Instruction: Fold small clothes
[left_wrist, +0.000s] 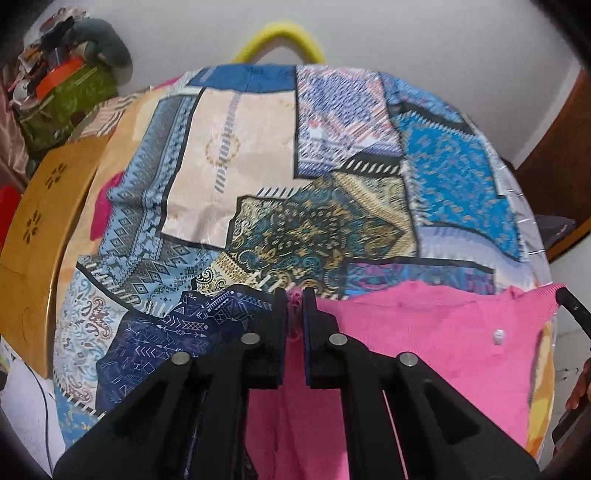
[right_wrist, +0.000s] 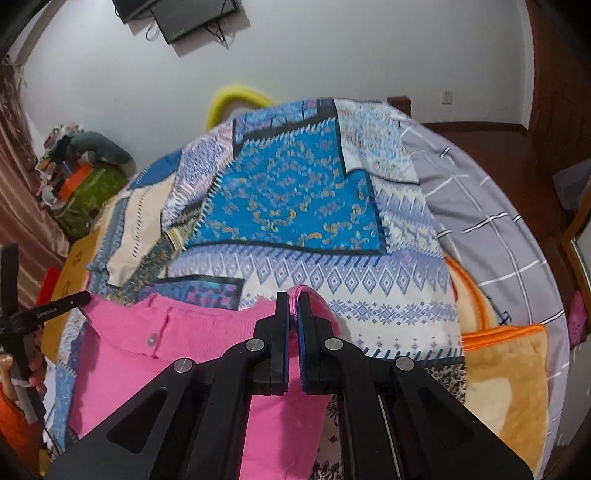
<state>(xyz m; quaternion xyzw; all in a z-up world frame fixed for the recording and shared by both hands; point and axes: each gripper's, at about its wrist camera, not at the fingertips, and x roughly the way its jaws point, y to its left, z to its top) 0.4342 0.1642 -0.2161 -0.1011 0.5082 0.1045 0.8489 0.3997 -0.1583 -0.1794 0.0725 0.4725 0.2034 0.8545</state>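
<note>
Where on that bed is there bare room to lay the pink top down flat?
The patterned patchwork cover ahead of both tongs lies bare up to the yellow hoop. The grey checked sheet on the right is also free. It is crowded near the front, where the pink top hangs from the left tongs and right tongs, and by the orange-edged blanket.

small white lettering is printed on the black bar (right_wrist: 55, 304) at the left edge of the right wrist view, but it is too blurred to be read. no other text, label, brand or number can be made out.
</note>
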